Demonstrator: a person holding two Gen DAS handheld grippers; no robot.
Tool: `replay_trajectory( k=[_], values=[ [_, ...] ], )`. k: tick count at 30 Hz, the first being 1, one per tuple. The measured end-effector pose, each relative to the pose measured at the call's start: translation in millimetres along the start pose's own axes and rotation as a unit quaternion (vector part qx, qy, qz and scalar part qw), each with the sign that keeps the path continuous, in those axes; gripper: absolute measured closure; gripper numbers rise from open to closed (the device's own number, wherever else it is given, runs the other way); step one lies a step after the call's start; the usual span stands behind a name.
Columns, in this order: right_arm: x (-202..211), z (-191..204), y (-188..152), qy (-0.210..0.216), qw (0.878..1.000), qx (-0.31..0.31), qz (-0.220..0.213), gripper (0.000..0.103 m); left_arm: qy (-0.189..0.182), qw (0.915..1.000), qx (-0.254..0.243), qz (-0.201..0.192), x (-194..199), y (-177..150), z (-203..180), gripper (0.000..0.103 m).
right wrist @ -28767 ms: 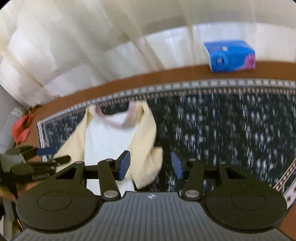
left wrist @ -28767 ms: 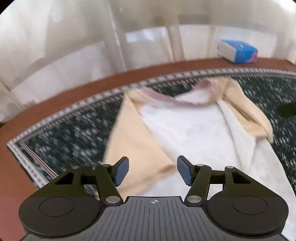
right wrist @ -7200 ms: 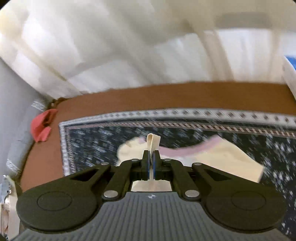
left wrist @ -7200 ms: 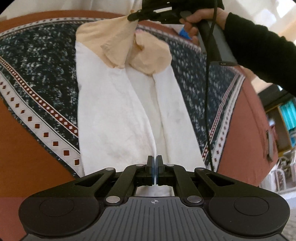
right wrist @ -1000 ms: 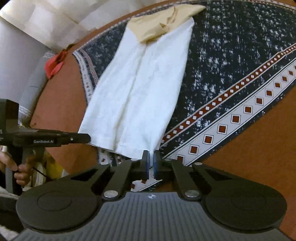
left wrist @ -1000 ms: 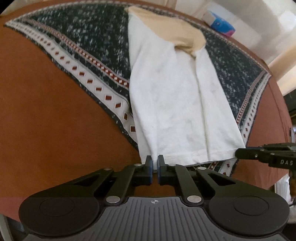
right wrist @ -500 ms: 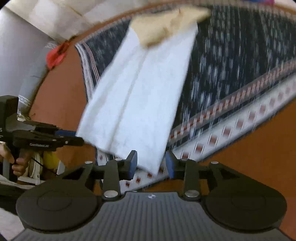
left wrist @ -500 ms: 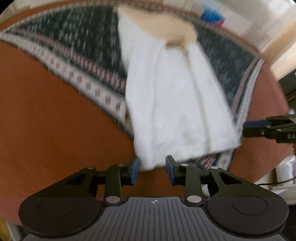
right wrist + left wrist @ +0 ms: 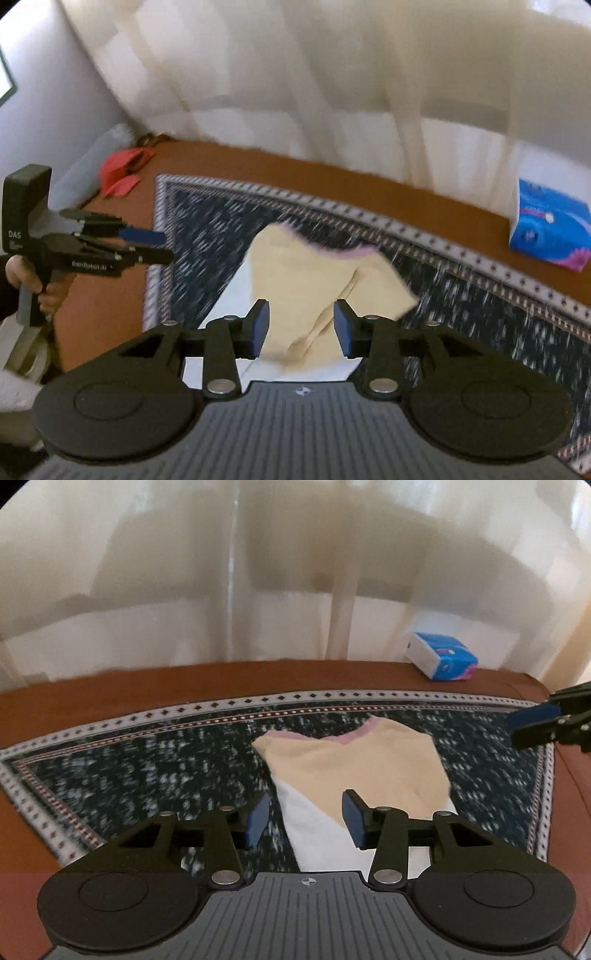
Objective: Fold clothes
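Note:
A white shirt with beige sleeves and a pink collar (image 9: 354, 764) lies folded into a long strip on the dark patterned cloth (image 9: 147, 768); it also shows in the right wrist view (image 9: 314, 280). My left gripper (image 9: 303, 818) is open and empty above the shirt's white part. My right gripper (image 9: 300, 326) is open and empty above the beige part. The left gripper shows at the left of the right wrist view (image 9: 140, 243), and the right gripper at the right edge of the left wrist view (image 9: 546, 723).
A blue tissue pack (image 9: 443, 661) sits on the brown table (image 9: 110, 690) at the back right; it also shows in the right wrist view (image 9: 550, 229). A red cloth (image 9: 122, 173) lies at the table's far left. White curtains (image 9: 258, 572) hang behind.
Both grippers opened wider and swung up from the shirt's bottom hem to face the collar end and the curtains. The shirt lies where it was.

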State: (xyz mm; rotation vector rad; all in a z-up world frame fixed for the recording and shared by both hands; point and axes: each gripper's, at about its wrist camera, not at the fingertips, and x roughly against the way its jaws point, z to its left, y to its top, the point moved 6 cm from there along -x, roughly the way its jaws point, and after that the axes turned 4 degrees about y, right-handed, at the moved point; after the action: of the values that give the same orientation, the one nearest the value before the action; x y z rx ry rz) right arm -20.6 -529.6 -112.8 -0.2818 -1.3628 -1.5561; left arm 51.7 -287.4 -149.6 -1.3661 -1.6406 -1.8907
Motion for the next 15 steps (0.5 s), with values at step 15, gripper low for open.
replay_trajectory(
  k=[15],
  values=[
    [-118,-71,21,-0.043,0.998,-0.001,0.038,0.047,-0.025,0.9979,0.021,0.057,-110,26,32,0.043]
  ],
)
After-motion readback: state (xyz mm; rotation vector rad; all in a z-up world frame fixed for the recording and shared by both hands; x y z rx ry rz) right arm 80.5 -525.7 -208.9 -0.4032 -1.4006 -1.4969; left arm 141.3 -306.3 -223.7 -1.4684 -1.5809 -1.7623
